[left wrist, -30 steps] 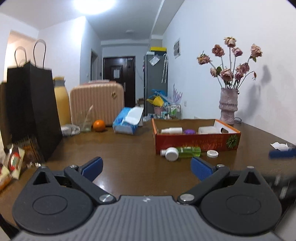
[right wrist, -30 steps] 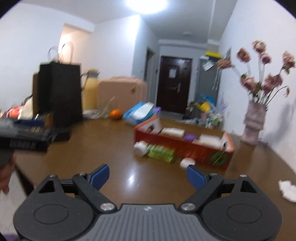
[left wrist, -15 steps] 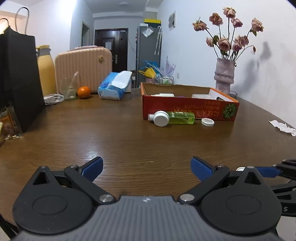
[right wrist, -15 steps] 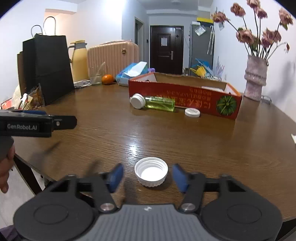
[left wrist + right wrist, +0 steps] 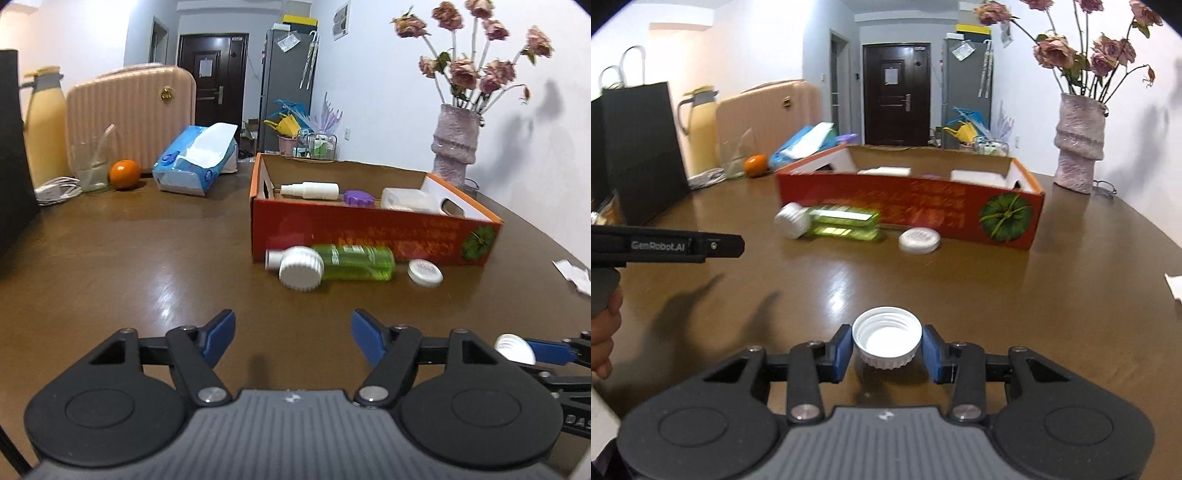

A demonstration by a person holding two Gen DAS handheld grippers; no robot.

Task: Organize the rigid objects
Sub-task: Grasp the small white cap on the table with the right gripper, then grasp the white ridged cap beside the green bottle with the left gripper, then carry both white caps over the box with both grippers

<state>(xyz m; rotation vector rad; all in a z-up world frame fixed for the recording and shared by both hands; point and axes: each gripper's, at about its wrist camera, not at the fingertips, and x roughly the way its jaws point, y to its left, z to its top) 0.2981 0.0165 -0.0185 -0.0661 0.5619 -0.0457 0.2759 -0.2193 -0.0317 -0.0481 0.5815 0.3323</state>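
My right gripper (image 5: 886, 349) is shut on a white screw cap (image 5: 886, 341), open side up, held above the brown table (image 5: 1015, 295); the cap also shows in the left wrist view (image 5: 515, 348). My left gripper (image 5: 291, 336) is open and empty over the table. A red cardboard box (image 5: 369, 225) (image 5: 923, 210) holds a white spray bottle (image 5: 310, 190), a purple lid (image 5: 357, 197) and a white container (image 5: 406, 199). In front of the box lie a green bottle with a white cap (image 5: 332, 264) (image 5: 831, 223) and a flat white lid (image 5: 424, 272) (image 5: 919, 240).
A vase of dried flowers (image 5: 456, 147) stands at the far right. A tissue pack (image 5: 197, 162), an orange (image 5: 125, 174), a glass (image 5: 88, 168), a yellow flask (image 5: 42, 125), a pink suitcase (image 5: 129, 114) and a black paper bag (image 5: 639, 147) stand at the left. Crumpled paper (image 5: 572, 273) lies right.
My right gripper has shut on the white cap and lifted it off the table. Both grippers have moved closer to the box. My left gripper stays open.
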